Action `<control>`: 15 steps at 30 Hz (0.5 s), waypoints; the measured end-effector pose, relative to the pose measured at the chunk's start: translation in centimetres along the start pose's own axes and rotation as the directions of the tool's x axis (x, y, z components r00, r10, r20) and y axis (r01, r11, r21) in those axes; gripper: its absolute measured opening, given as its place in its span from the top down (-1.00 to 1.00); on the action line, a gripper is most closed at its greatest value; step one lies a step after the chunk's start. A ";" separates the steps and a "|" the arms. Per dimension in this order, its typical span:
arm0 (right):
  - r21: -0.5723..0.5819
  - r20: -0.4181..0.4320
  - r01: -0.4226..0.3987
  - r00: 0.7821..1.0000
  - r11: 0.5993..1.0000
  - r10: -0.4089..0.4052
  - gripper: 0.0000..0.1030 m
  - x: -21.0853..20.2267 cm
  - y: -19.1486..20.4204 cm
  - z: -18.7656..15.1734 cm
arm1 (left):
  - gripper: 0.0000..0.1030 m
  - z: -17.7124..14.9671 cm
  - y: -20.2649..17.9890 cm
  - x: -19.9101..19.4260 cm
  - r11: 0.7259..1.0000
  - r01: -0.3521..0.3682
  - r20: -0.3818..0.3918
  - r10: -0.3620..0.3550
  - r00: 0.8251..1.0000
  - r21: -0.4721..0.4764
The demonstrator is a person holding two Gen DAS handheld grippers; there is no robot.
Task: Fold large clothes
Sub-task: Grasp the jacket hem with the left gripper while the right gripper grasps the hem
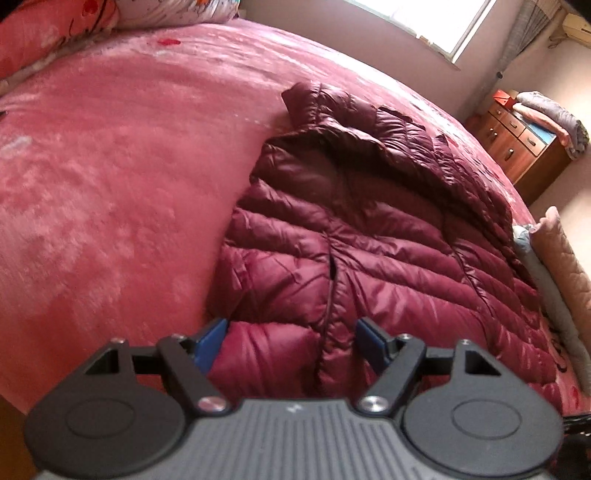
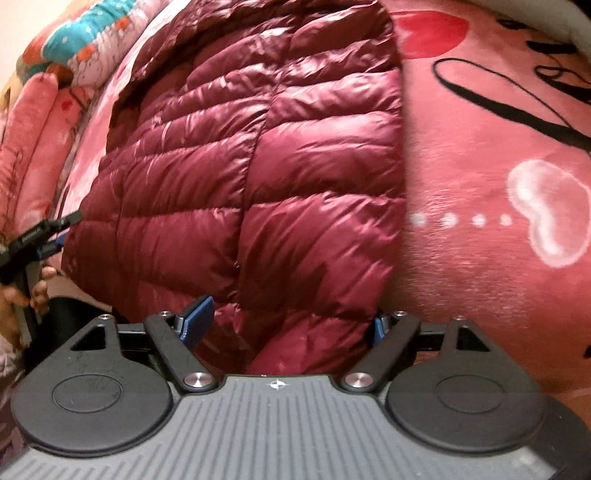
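Observation:
A maroon quilted down jacket (image 1: 369, 229) lies on the pink bed cover (image 1: 110, 177), sleeves folded in, hood end far from me. My left gripper (image 1: 291, 339) is open over the jacket's near hem, its blue pads (image 1: 212, 341) spread either side of the hem's left part. In the right wrist view the same jacket (image 2: 258, 177) fills the middle. My right gripper (image 2: 288, 325) is open, with the hem's right part between its pads (image 2: 197, 319). The left gripper (image 2: 40, 236) shows at that view's left edge, beside the hem corner.
Pillows and a floral quilt (image 1: 173, 11) lie at the head of the bed. A wooden dresser (image 1: 517, 140) with folded blankets stands by the far wall under a window. A padded board (image 1: 561, 254) runs along the bed's right side. The cover has heart prints (image 2: 546, 214).

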State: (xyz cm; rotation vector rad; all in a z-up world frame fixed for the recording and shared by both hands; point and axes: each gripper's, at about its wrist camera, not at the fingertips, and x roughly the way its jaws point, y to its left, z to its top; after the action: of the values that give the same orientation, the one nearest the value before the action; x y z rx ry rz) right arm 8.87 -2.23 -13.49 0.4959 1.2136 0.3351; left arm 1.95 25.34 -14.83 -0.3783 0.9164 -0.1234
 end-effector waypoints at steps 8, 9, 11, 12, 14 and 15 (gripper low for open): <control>-0.039 -0.055 -0.023 0.998 0.999 0.021 -0.10 1.2 0.6 0.5 | -0.46 -0.5 -1.9 0.2 0.995 0.067 -0.092 -0.061 0.994 0.068; -0.045 -0.050 -0.027 0.998 0.999 0.025 0.09 1.2 0.8 0.5 | -0.46 -0.5 -2.0 0.2 0.995 0.068 -0.102 -0.061 0.993 0.073; -0.058 -0.043 -0.034 0.999 0.998 0.031 0.20 1.2 1.1 0.6 | -0.46 -0.4 -2.3 0.2 0.994 0.073 -0.117 -0.063 0.991 0.081; -0.061 -0.038 -0.035 0.999 0.998 0.033 0.28 1.2 1.2 0.6 | -0.46 -0.3 -2.4 0.3 0.993 0.073 -0.122 -0.062 0.991 0.090; -0.066 -0.027 -0.039 0.999 0.997 0.037 0.37 1.3 1.5 0.7 | -0.36 -0.3 -2.7 0.4 0.991 0.073 -0.130 -0.058 0.990 0.111; -0.067 -0.018 -0.045 0.999 0.997 0.044 0.45 1.2 1.5 0.7 | -0.22 -0.4 -3.0 0.3 0.990 0.073 -0.131 -0.057 0.990 0.118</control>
State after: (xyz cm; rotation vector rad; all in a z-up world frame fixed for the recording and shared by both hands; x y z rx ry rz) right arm 9.93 -0.46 -13.51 0.4628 1.2040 0.4175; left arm 1.97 22.39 -14.18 -0.2885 1.0173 -0.2653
